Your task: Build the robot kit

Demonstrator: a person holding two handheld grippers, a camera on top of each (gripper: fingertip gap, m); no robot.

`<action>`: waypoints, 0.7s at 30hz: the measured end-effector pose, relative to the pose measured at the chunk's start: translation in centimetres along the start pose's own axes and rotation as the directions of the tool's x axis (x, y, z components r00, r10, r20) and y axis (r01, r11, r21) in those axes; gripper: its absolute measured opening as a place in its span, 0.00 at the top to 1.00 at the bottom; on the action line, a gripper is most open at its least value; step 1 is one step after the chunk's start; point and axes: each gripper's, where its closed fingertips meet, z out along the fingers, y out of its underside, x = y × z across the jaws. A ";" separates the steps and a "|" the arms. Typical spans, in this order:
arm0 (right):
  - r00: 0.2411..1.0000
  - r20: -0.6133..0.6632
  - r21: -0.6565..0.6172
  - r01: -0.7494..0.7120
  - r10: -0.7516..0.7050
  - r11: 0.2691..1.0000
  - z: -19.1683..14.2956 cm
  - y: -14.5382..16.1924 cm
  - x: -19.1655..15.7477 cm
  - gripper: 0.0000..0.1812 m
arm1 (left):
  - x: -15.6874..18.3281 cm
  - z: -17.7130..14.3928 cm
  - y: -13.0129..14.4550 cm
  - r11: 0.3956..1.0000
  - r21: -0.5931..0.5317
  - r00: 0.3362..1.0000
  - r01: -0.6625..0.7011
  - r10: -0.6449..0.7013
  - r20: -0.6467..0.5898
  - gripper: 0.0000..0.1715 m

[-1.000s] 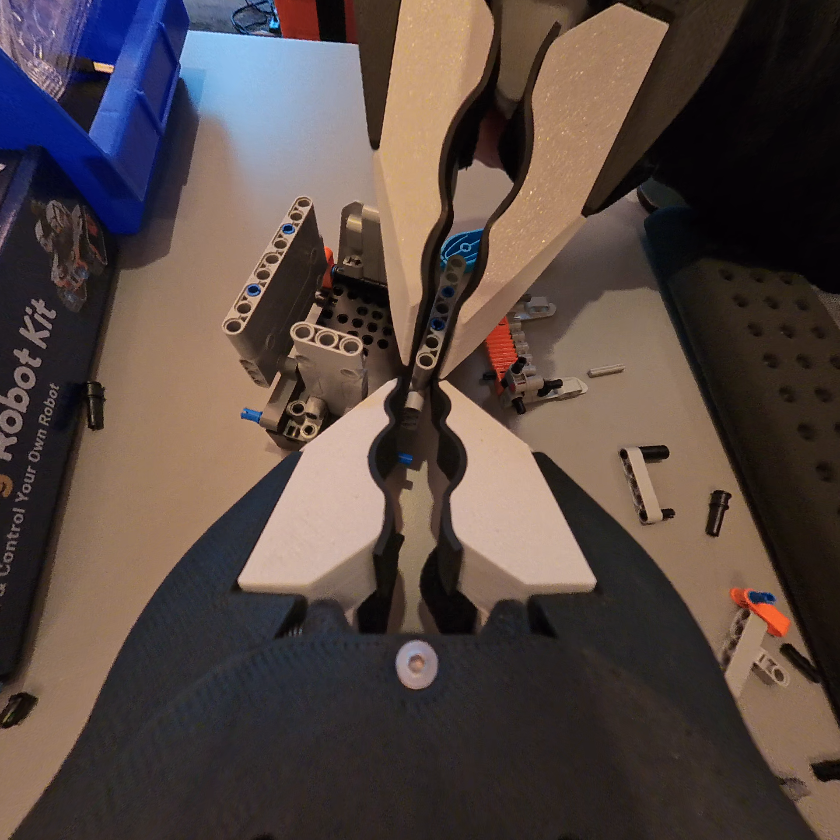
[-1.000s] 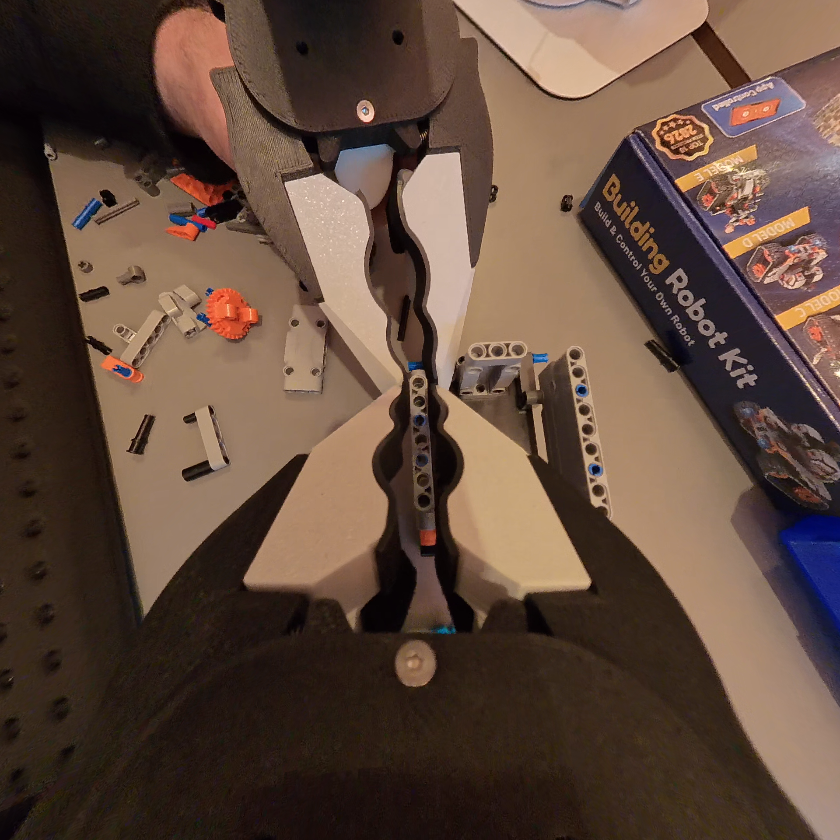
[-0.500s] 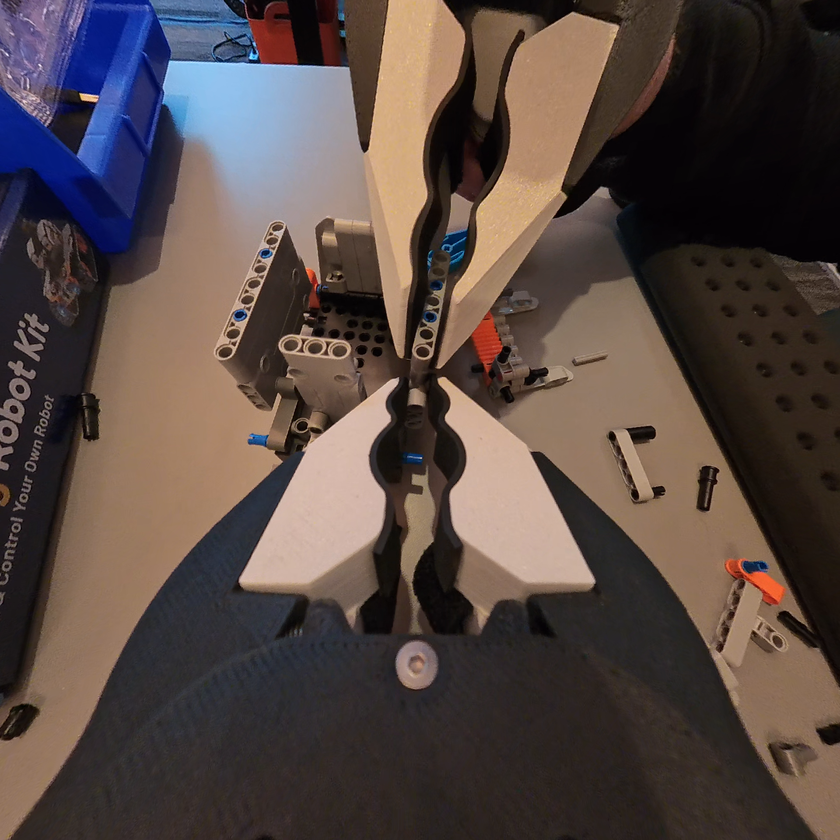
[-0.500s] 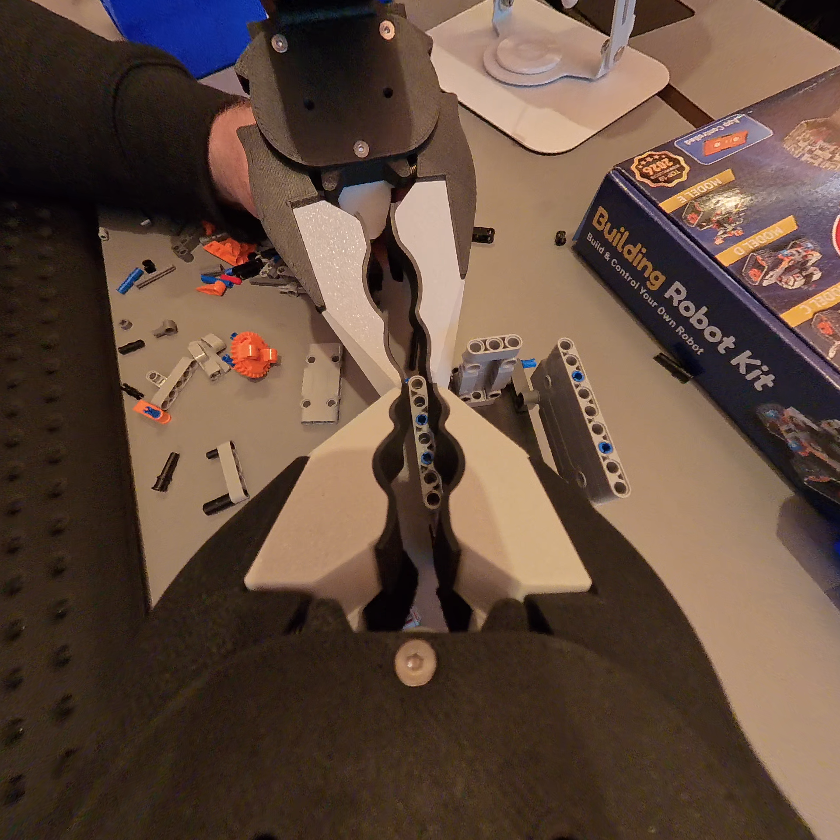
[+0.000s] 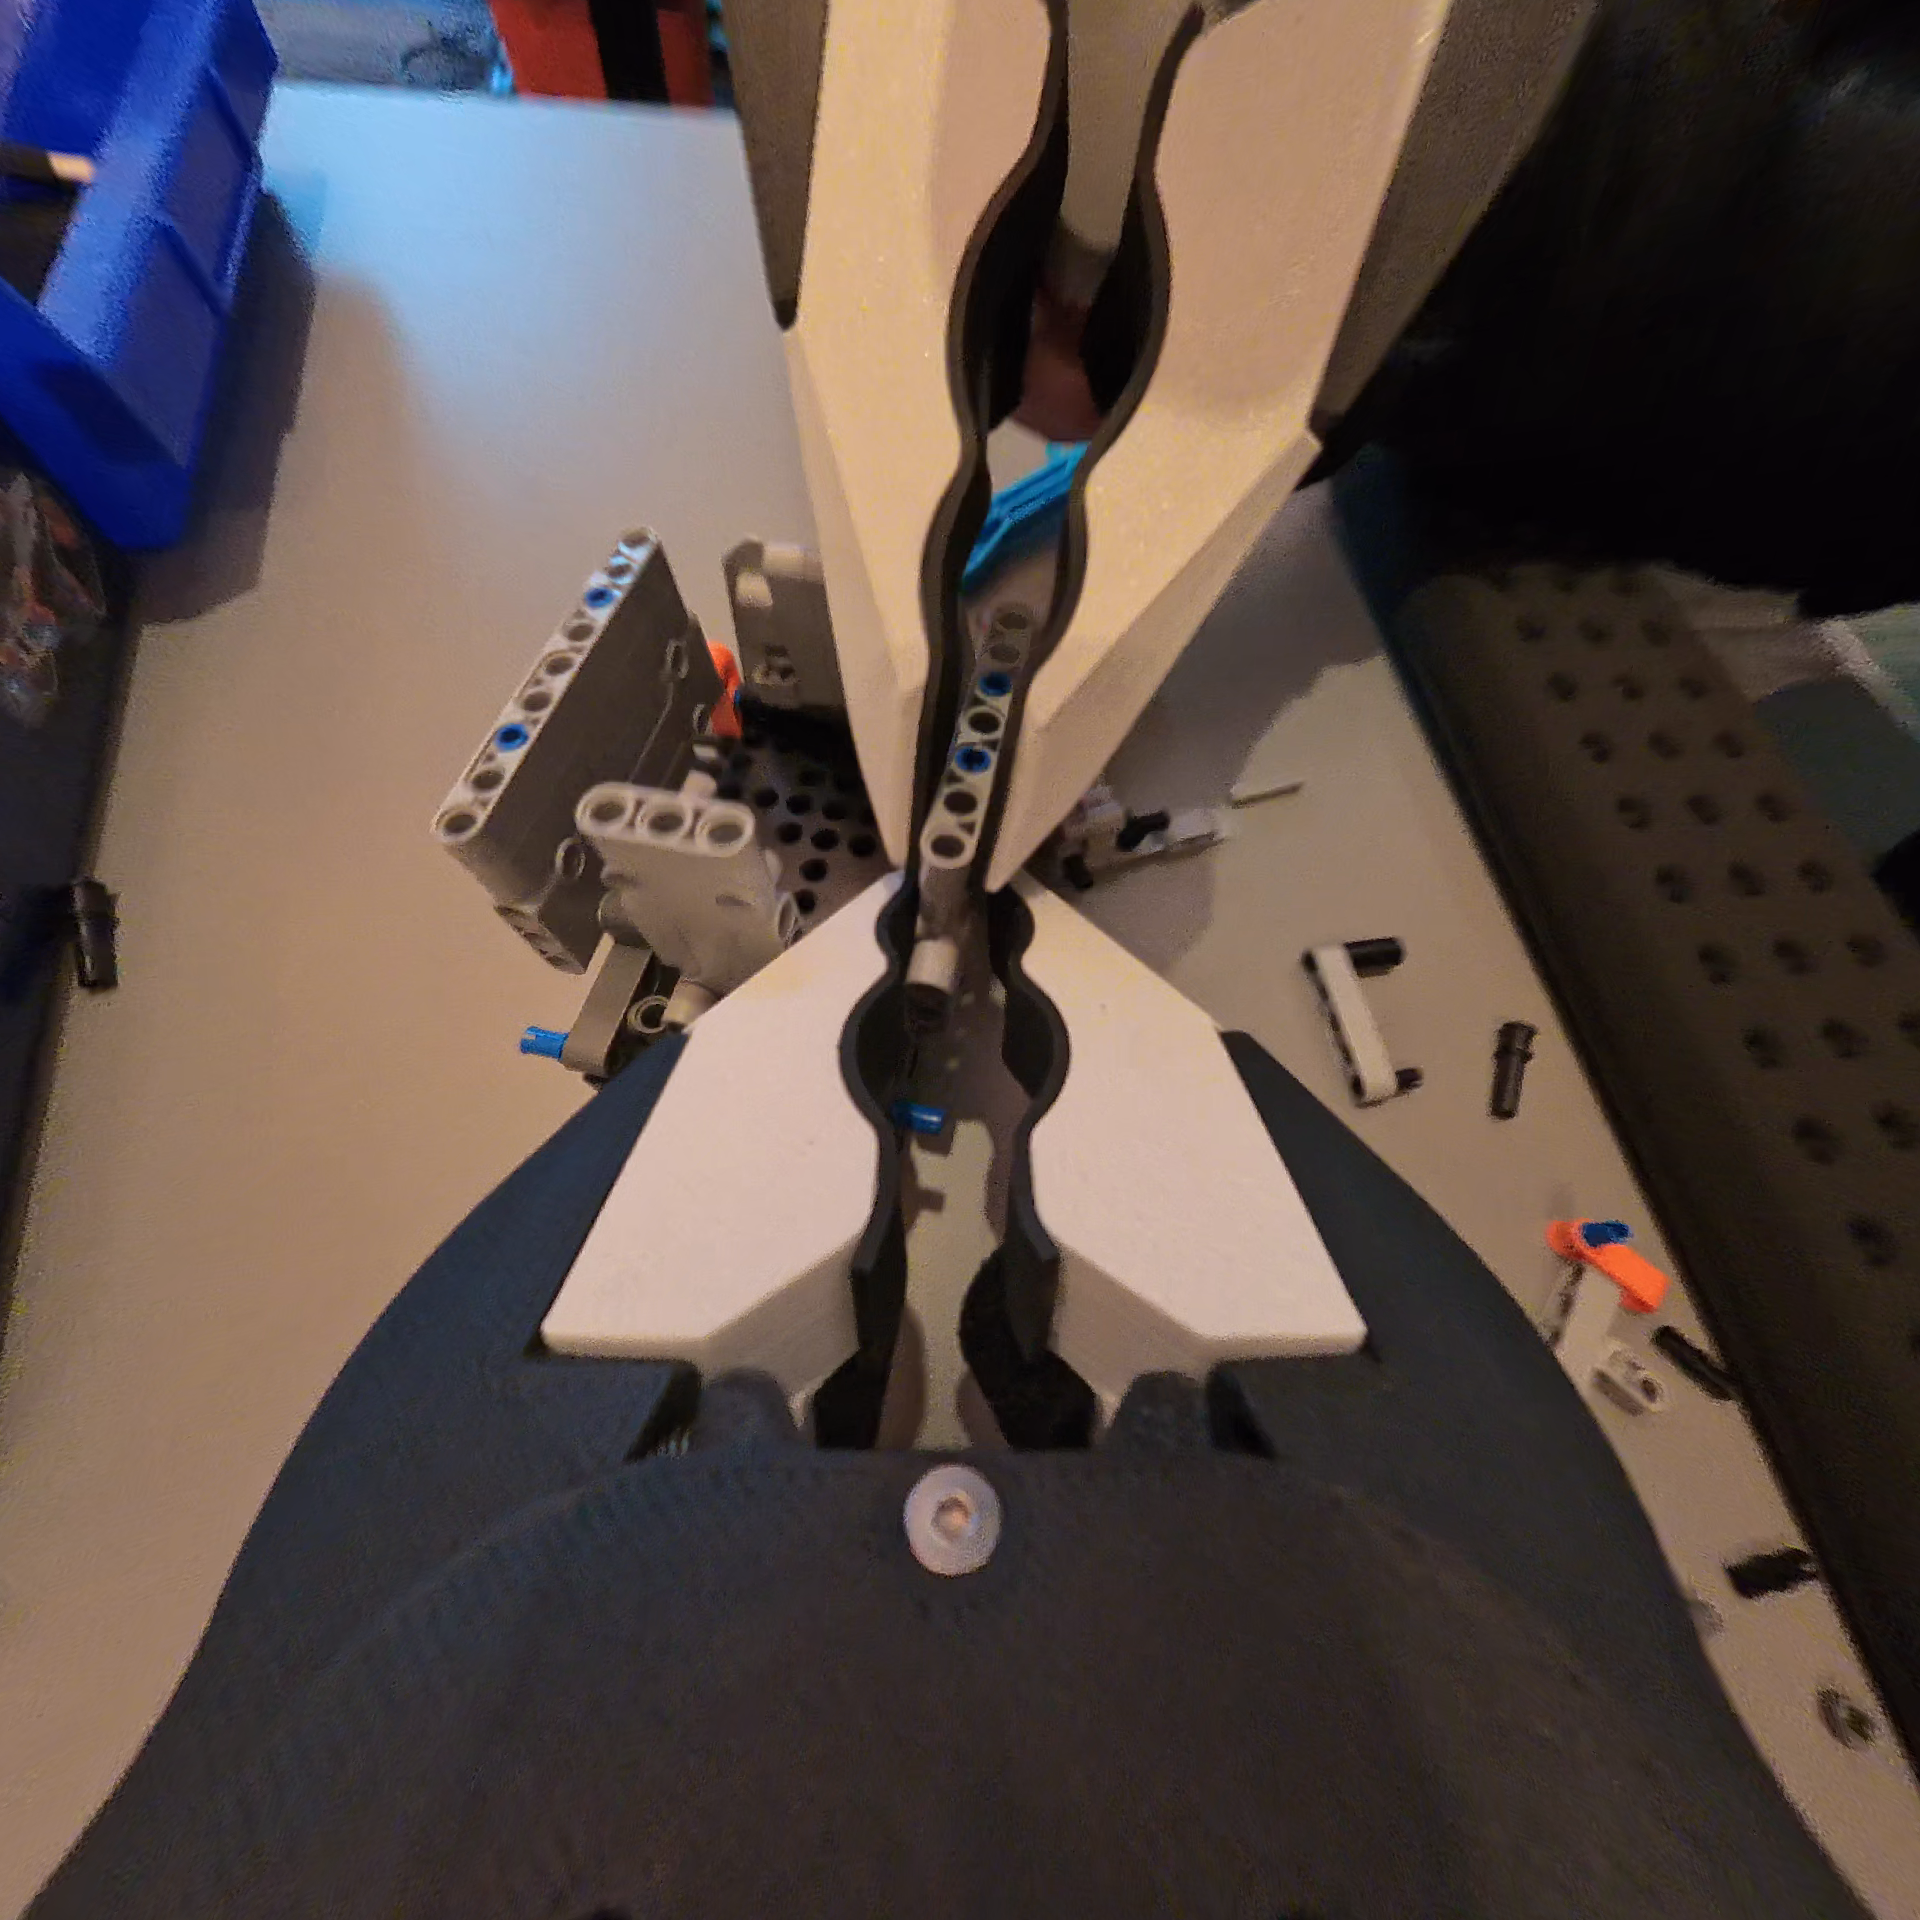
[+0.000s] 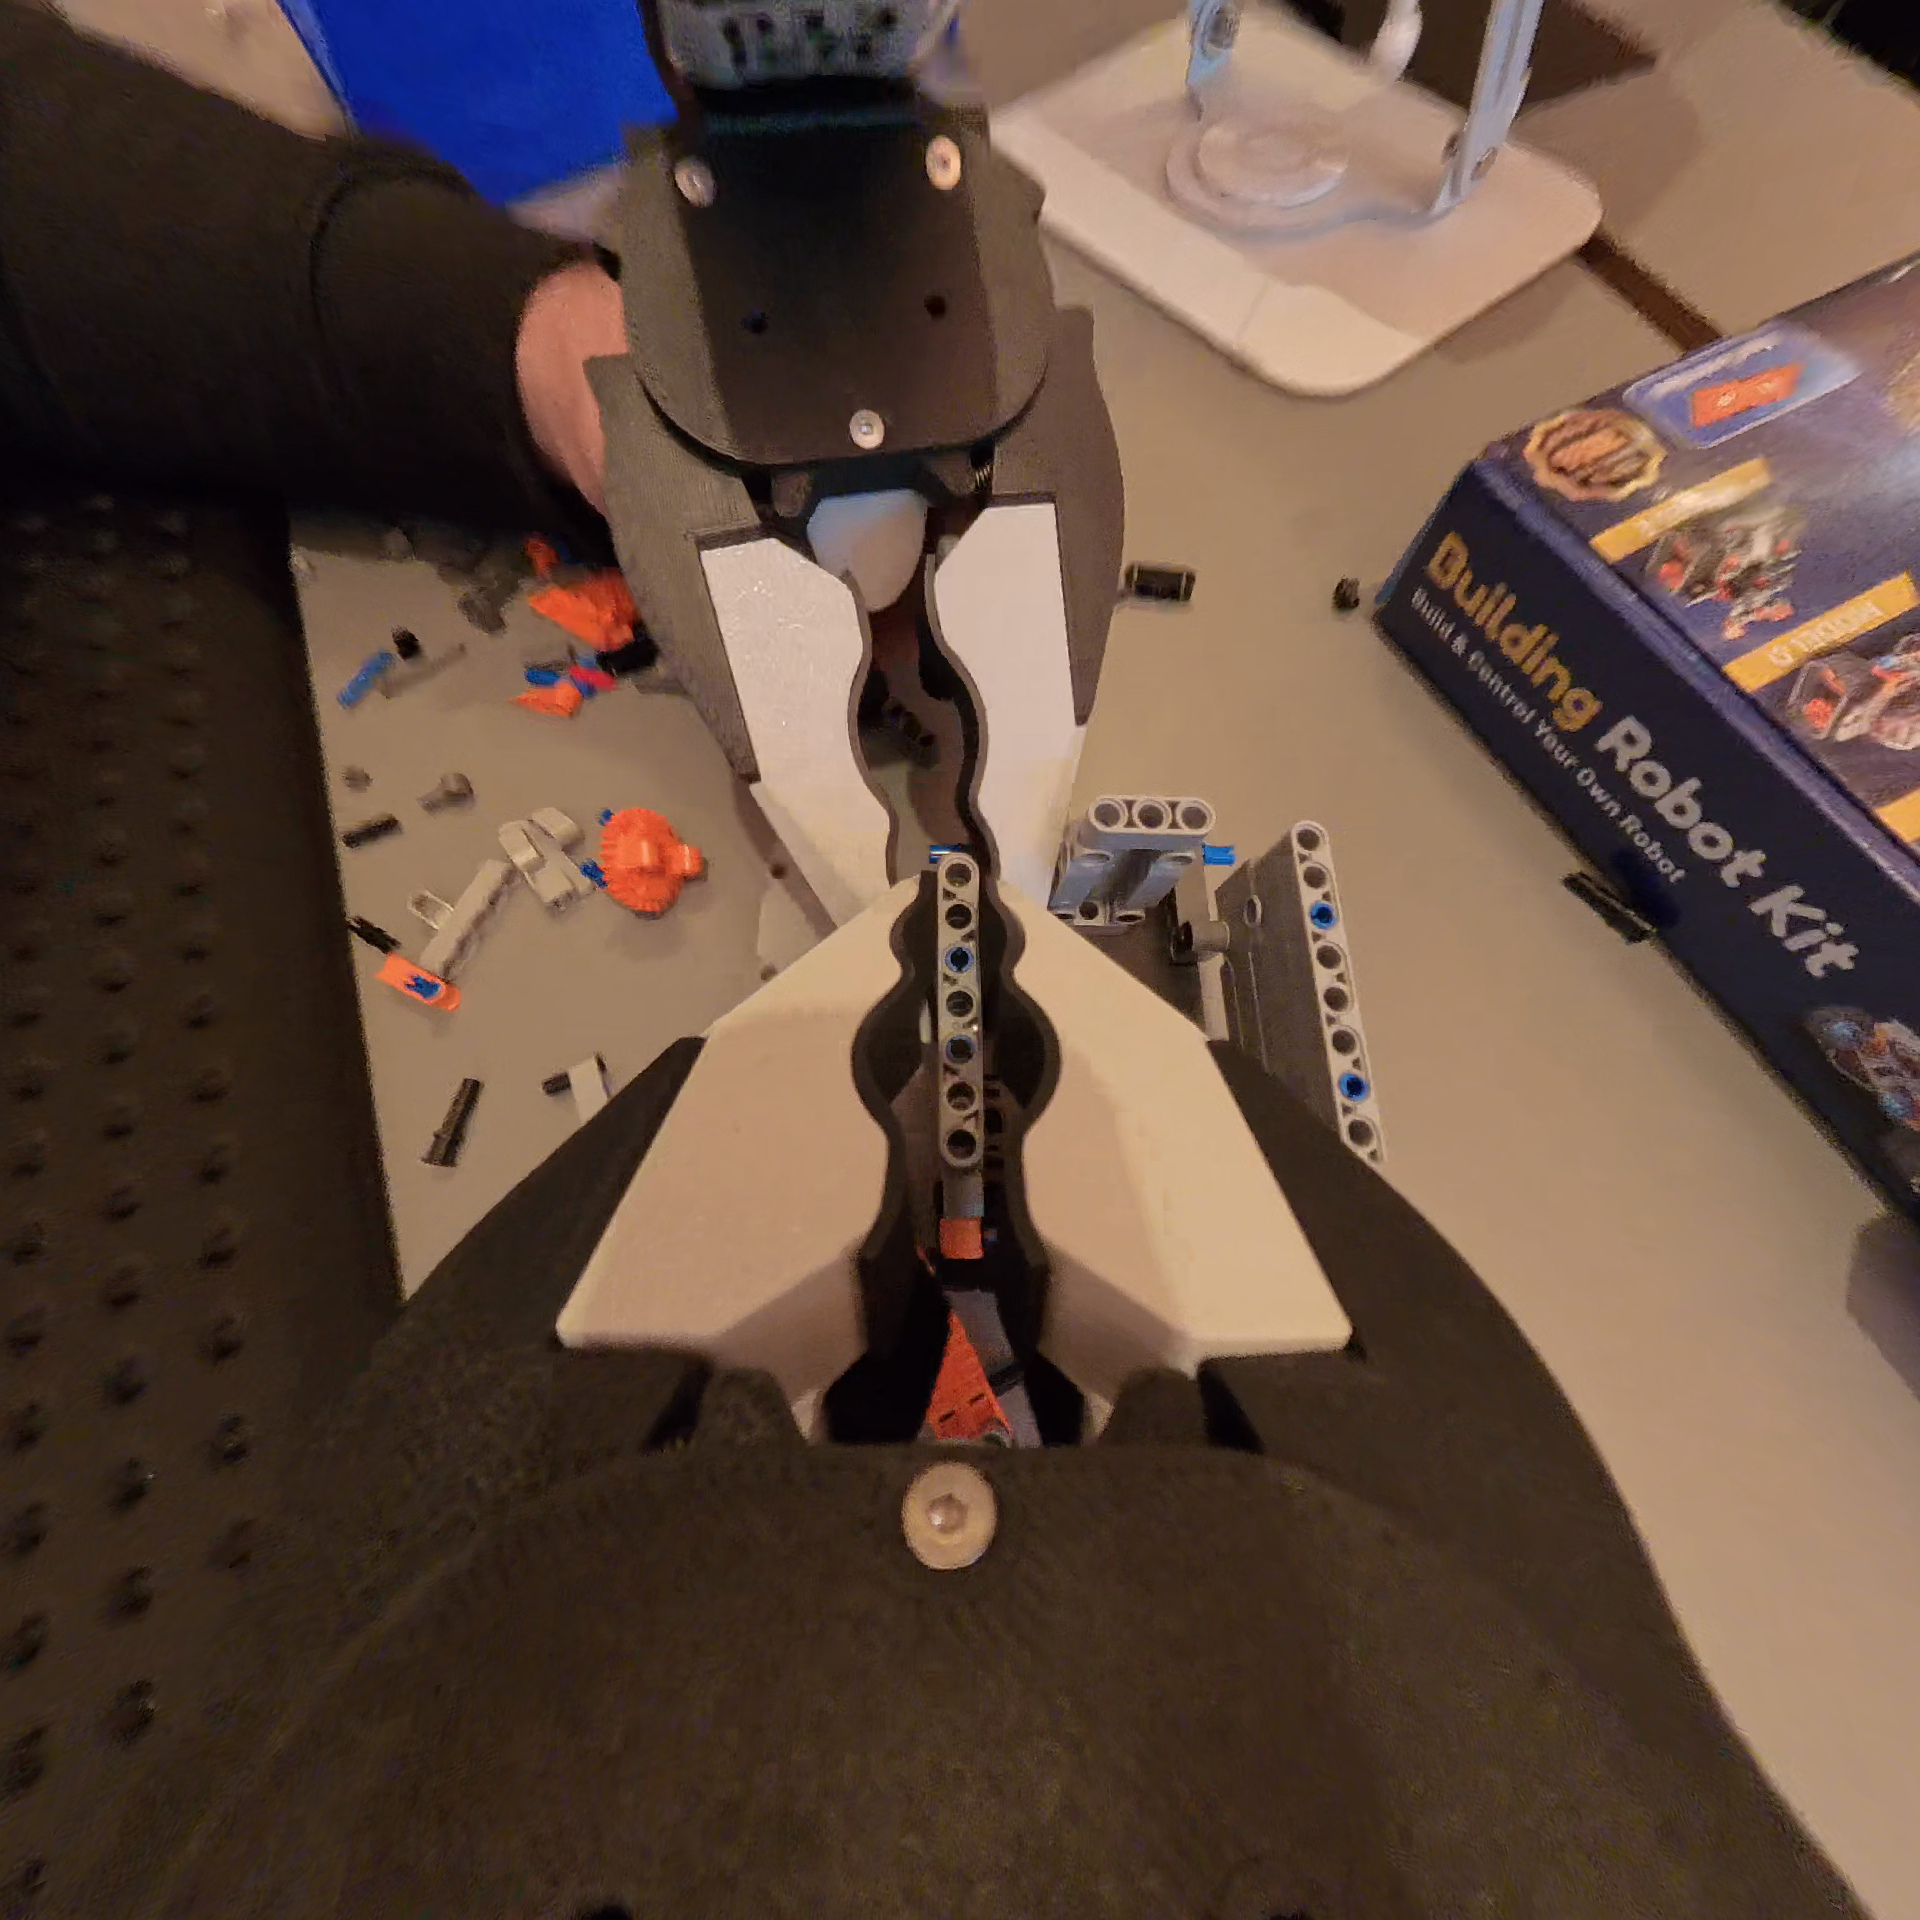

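My right gripper (image 6: 961, 883) is shut on a long grey perforated beam (image 6: 958, 997) with blue pins in it. The beam also shows in the left wrist view (image 5: 971, 758), between the right gripper's (image 5: 951, 862) white fingers, which come down from the top. My left gripper (image 5: 951, 894) is shut on a small grey connector piece (image 5: 932, 956) with a blue pin below it. The two grippers meet tip to tip, and the connector touches the beam's end. In the right wrist view the left gripper (image 6: 945, 847) comes from the top, held by a hand (image 6: 561, 384) in a black sleeve.
A grey block model (image 5: 566, 727) on a black holed plate (image 5: 800, 800) stands just behind the tips. Loose pieces lie around, including an orange gear (image 6: 649, 862) and a white beam (image 5: 1356, 1023). A kit box (image 6: 1714, 727), blue bin (image 5: 104, 260), black mat (image 5: 1714, 883) and white stand base (image 6: 1320, 239) border the table. My left and right fingertips are right by each other. My left tips are roughly 10 centimetres from the orange gear (image 6: 649, 862).
Both grippers stay tip to tip, each with its piece. The right gripper has swung more upright and closer in the left view. The right view has tilted and shows more of the far table.
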 end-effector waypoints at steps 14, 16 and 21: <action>0.995 0.016 -0.265 0.100 -0.099 0.959 -1.5 2.9 -0.2 0.97 | 0.2 0.3 0.7 0.999 -0.028 0.999 -0.027 0.027 -0.022 0.96; 0.996 -0.001 -0.282 0.086 -0.090 0.956 -1.4 3.1 0.0 0.98 | 0.1 0.5 0.8 0.999 -0.039 0.999 -0.031 0.031 -0.020 0.93; 1.000 -0.002 -0.217 0.018 -0.019 0.976 -1.1 2.4 0.1 0.98 | 0.1 0.8 0.1 0.999 -0.032 0.999 -0.032 0.032 -0.001 0.89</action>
